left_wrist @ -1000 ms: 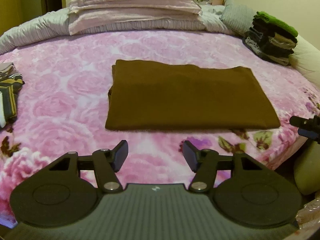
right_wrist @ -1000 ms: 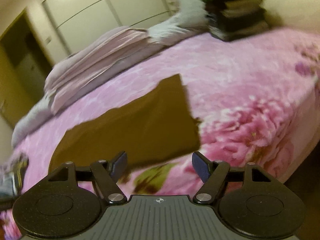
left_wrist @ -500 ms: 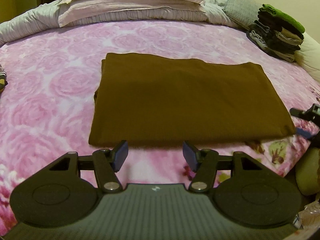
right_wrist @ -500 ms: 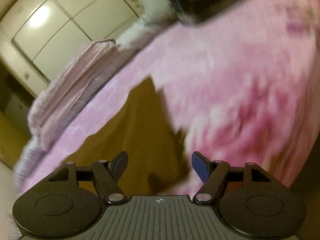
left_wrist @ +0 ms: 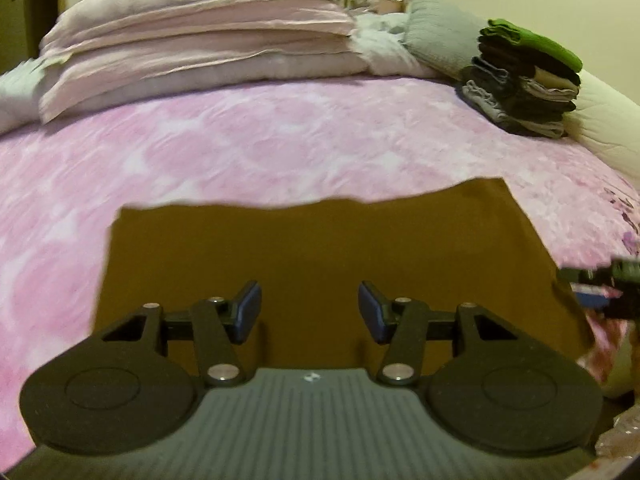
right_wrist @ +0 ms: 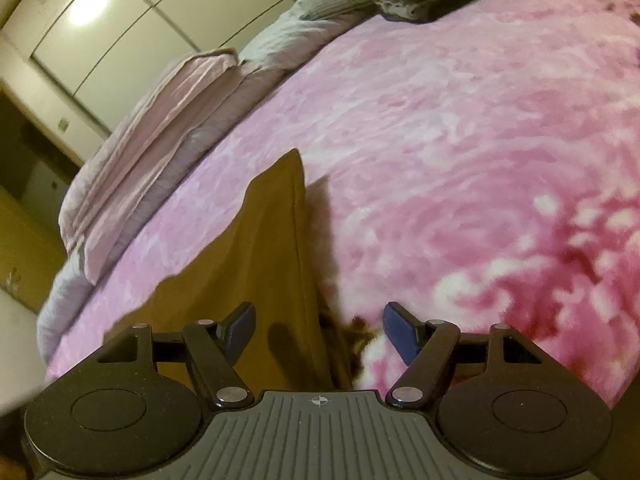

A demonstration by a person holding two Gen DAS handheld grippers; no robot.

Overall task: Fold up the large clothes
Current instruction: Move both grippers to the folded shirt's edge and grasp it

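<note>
the folded brown garment [left_wrist: 320, 248] is lying flat on the pink floral bedspread [left_wrist: 240, 148], near the bed's front edge. the left gripper [left_wrist: 310, 312] is being held low over the garment's near portion, fingers spread apart, nothing being gripped between them. the right gripper [right_wrist: 318, 334] is being held over the garment's right edge [right_wrist: 280, 240], fingers also spread wide and empty; its left finger is sitting over the brown cloth and its right finger over the pink bedspread [right_wrist: 460, 160]. whether the fingertips are touching the cloth cannot be told. the right gripper's tip is being seen at the right border of the left wrist view [left_wrist: 608, 284], blurred. a stack of folded clothes [left_wrist: 524, 84] with a green piece on top is sitting at the far right of the bed, well apart from the garment. pale pink pillows [left_wrist: 200, 44] are being piled at the head of the bed. white wardrobe doors [right_wrist: 132, 20] are showing behind in the right wrist view.
</note>
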